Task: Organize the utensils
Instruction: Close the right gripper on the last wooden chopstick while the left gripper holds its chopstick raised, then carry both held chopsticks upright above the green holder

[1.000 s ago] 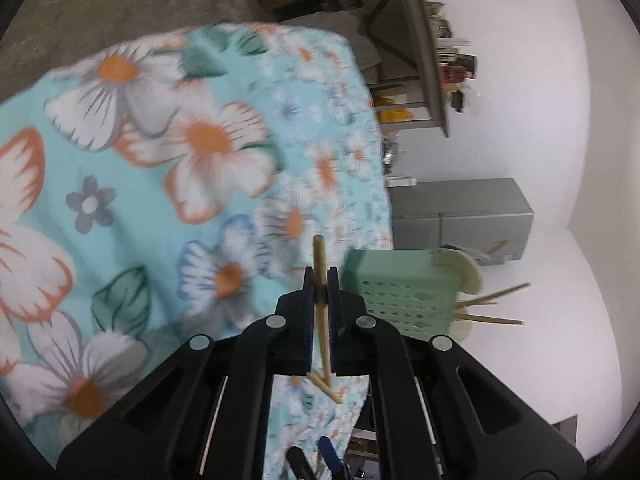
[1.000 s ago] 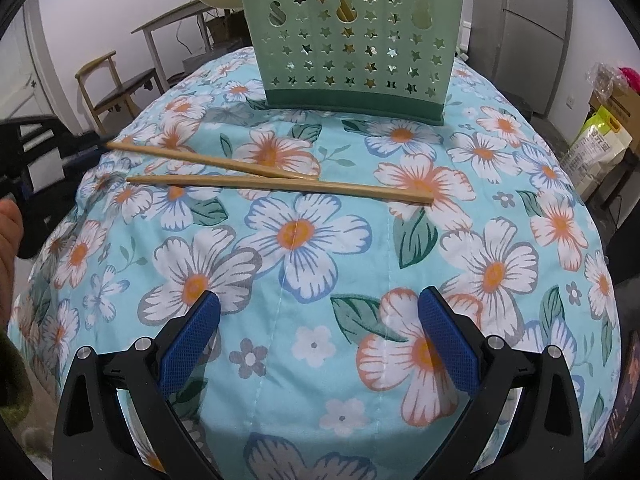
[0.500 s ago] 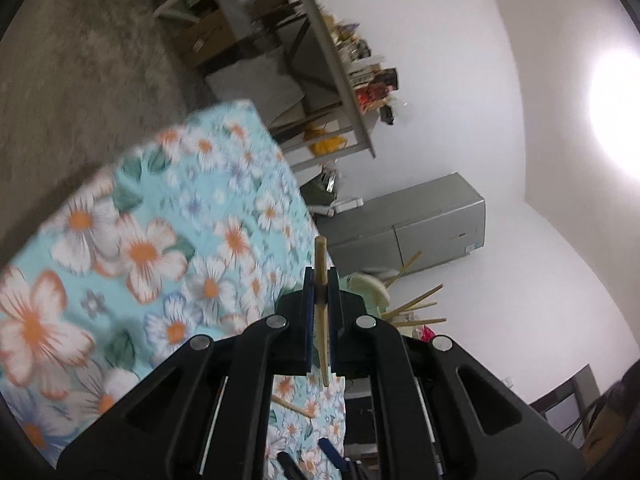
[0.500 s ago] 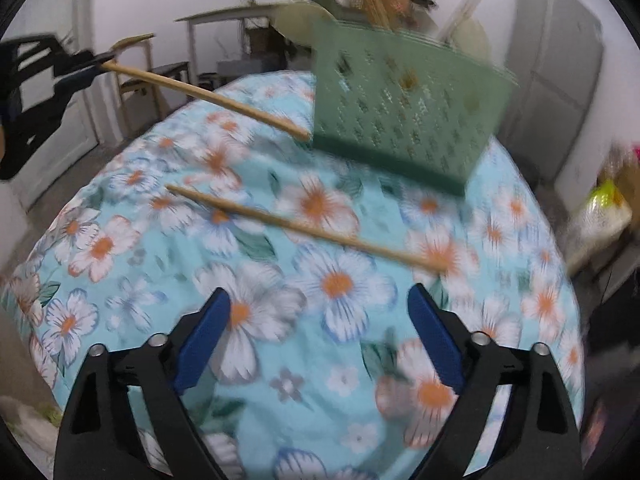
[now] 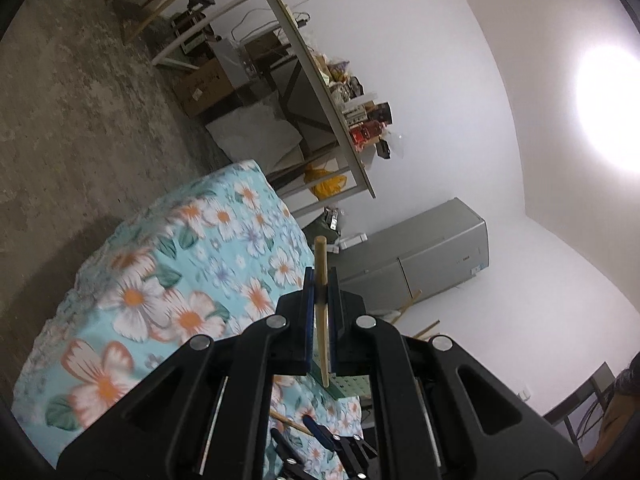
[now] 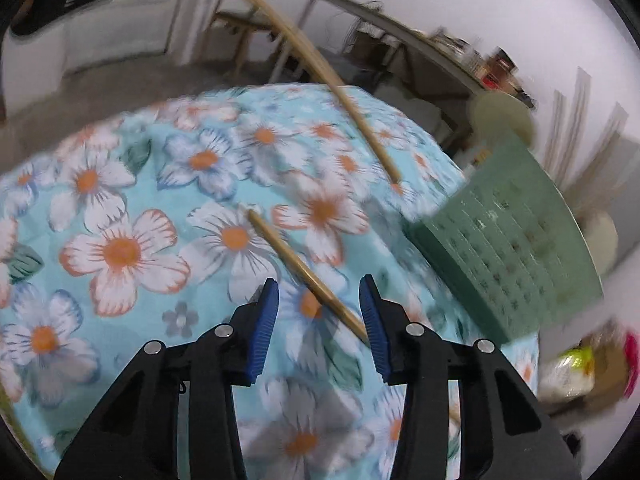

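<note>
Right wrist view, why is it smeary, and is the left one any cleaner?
Right wrist view: motion blur smears the green basket and floral cloth. Left wrist view: sharper, the held chopstick crisp, but a bright glare patch washes out the wall upper right.

– What blocks the way across the floral cloth (image 6: 120, 256)?

– A loose chopstick (image 6: 308, 276) lies on it between the open pads of the right gripper (image 6: 318, 320), its far end reaching toward the middle of the cloth. The green basket (image 6: 516, 252) stands by the cloth's right edge, sticks rising from it.

– And free room?

– The cloth's left half is bare. Above the middle, the chopstick (image 6: 320, 64) held by the left gripper (image 5: 321, 312) slants across the air.
</note>
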Demonstrator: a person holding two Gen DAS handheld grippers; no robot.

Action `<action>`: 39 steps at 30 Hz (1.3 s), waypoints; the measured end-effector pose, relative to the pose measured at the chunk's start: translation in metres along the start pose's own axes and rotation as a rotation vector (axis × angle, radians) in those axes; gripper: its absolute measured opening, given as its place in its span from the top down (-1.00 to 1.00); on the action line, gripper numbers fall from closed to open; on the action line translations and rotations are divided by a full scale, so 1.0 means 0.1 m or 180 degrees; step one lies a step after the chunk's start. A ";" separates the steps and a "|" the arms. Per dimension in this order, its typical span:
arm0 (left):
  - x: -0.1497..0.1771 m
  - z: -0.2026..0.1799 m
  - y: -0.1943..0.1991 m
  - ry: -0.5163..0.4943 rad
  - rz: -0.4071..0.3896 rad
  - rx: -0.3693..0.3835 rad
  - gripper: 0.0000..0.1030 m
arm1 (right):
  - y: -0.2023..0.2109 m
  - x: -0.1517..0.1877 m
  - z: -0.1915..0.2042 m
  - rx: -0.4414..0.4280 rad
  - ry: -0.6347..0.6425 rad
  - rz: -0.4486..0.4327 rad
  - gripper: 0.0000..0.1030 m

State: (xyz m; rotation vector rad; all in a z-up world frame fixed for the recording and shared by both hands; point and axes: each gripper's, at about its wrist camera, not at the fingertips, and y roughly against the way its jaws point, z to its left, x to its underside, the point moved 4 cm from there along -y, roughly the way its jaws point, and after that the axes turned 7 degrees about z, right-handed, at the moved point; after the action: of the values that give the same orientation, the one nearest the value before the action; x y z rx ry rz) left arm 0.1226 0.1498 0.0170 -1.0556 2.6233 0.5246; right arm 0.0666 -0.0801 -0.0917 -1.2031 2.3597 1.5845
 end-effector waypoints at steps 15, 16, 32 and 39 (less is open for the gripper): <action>-0.10 0.05 0.06 -0.0033 -0.0112 -0.0102 0.92 | -0.23 -0.39 0.16 0.0111 0.0242 -0.0010 0.70; -0.10 0.05 0.06 -0.0038 -0.0116 -0.0104 0.92 | -0.21 -0.40 0.14 0.0096 0.0197 -0.0035 0.70; -0.12 -0.15 0.21 -0.0186 -0.0252 -0.0027 0.92 | 0.80 -0.21 -0.77 -0.0075 -0.1049 -0.0637 0.84; -0.08 -0.37 0.25 -0.0317 -0.0254 0.0069 0.92 | 1.10 -0.07 -1.31 -0.0344 -0.1653 -0.0913 0.89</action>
State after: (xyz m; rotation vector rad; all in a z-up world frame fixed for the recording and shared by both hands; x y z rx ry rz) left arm 0.1068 0.1563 0.0588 -1.0932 2.4842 0.5160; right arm 0.0498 -0.1629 0.0575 -0.9422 1.7229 1.6851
